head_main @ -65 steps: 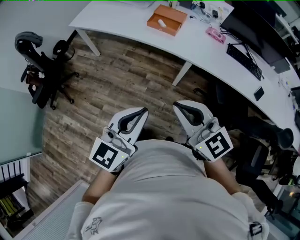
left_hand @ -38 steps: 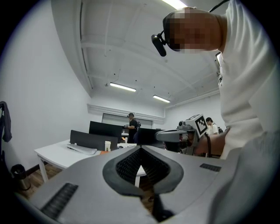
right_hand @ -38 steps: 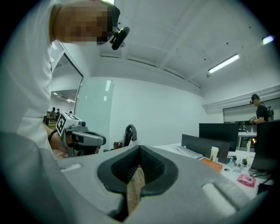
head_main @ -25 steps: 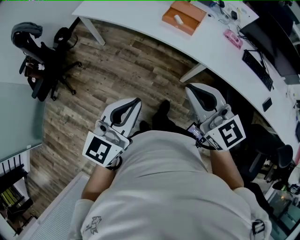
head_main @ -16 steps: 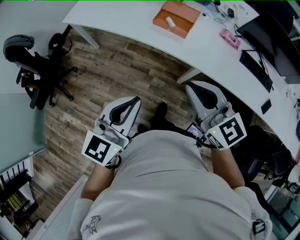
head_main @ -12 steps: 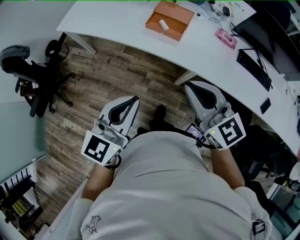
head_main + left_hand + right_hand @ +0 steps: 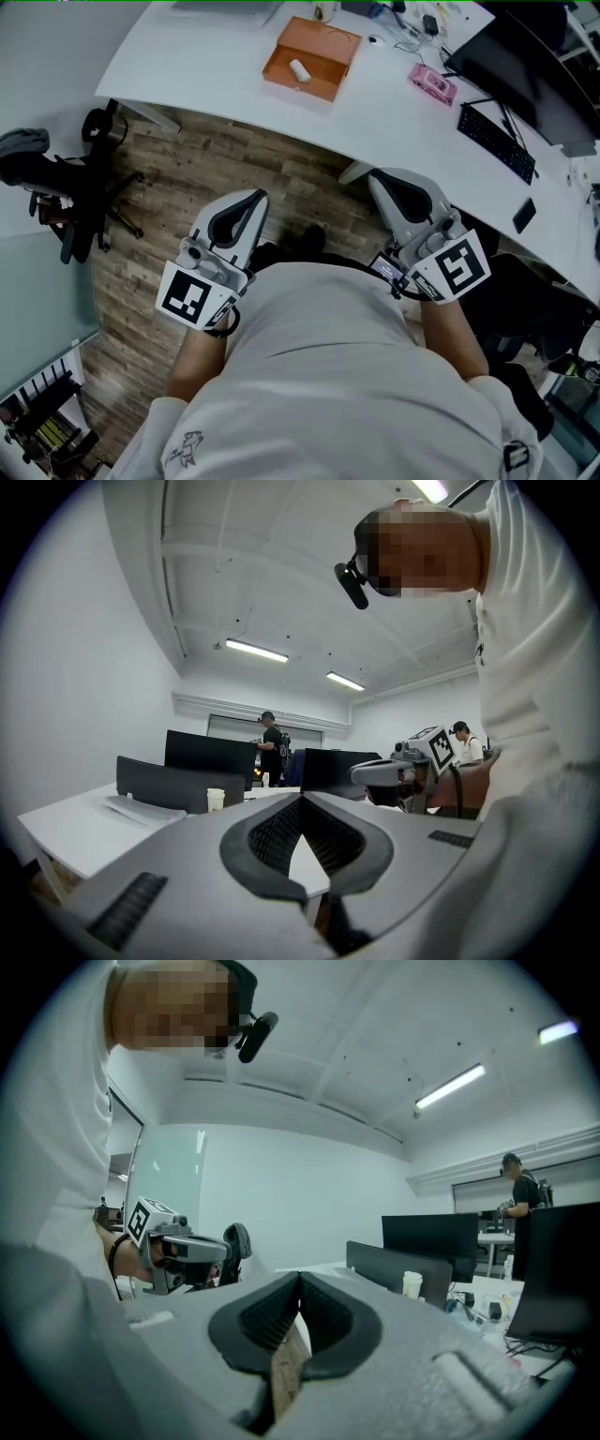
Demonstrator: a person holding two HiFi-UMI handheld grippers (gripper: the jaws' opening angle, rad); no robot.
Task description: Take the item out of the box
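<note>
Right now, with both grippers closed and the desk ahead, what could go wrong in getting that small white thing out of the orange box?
The left gripper and right gripper are both shut; unopened, they would likely just shove the white item around. It lies low inside the orange box, so a jaw might catch the wall and drag the box across the desk. The pink object nearby could get knocked.

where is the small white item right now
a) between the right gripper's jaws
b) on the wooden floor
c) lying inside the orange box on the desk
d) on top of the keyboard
C: the small white item lies inside the orange box on the white desk, and the left gripper and right gripper are both shut on nothing.
</note>
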